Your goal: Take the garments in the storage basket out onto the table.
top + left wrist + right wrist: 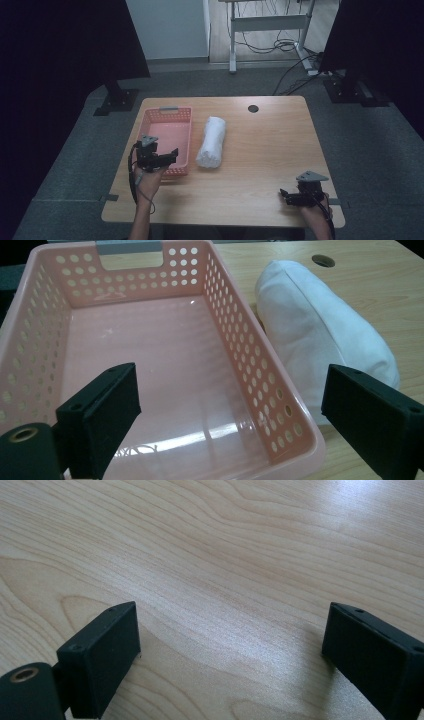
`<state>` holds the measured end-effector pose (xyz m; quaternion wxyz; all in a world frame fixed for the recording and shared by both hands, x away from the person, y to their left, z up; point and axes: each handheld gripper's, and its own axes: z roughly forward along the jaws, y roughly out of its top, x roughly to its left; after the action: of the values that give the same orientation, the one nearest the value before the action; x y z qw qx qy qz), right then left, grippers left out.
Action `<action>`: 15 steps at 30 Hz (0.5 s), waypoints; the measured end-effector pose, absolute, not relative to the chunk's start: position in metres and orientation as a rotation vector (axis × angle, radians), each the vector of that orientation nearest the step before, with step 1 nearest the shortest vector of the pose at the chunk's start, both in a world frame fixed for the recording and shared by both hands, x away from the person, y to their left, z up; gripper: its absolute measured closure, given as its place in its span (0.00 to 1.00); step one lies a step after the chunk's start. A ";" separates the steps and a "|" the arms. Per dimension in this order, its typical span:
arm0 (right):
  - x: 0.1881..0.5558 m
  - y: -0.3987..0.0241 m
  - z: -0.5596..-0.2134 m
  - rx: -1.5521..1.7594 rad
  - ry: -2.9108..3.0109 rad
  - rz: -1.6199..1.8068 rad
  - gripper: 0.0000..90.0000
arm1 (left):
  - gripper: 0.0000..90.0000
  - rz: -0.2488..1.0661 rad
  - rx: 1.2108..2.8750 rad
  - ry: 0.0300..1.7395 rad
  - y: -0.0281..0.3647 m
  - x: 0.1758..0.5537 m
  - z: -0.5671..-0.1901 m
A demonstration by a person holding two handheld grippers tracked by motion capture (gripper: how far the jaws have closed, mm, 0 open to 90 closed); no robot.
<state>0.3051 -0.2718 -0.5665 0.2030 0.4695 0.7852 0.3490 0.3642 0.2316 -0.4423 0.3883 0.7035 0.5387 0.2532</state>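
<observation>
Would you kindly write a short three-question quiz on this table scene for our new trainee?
1. True or false: the pink basket holds the rolled white towel.
2. Which hand-held gripper is at the basket: A) left hand-held gripper B) right hand-held gripper?
3. How do the left one's jaws stand?

Key: 1. False; the towel lies on the table beside the basket. 2. A. 3. Open, with nothing gripped.

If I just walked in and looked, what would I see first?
Probably the pink basket with holes in its walls, sitting on the left part of the wooden table with nothing in it. Right beside it lies a rolled white towel. The left gripper hangs with open jaws over the basket's near end, and the right gripper is open too, low at the table's near right corner.
</observation>
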 end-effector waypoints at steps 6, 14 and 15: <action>0.305 -0.272 -0.567 1.310 2.191 0.974 0.09 | 0.09 0.638 1.783 1.369 0.236 0.360 -0.444; 0.305 -0.272 -0.567 1.310 2.191 0.974 0.09 | 0.09 0.643 1.778 1.379 0.244 0.353 -0.448; 0.305 -0.272 -0.567 1.310 2.191 0.974 0.09 | 0.09 0.645 1.775 1.381 0.246 0.352 -0.449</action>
<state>0.3051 -0.2718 -0.5665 0.2033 0.4695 0.7851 0.3491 0.3520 0.2459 -0.4487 0.3906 0.6984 0.5434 0.2537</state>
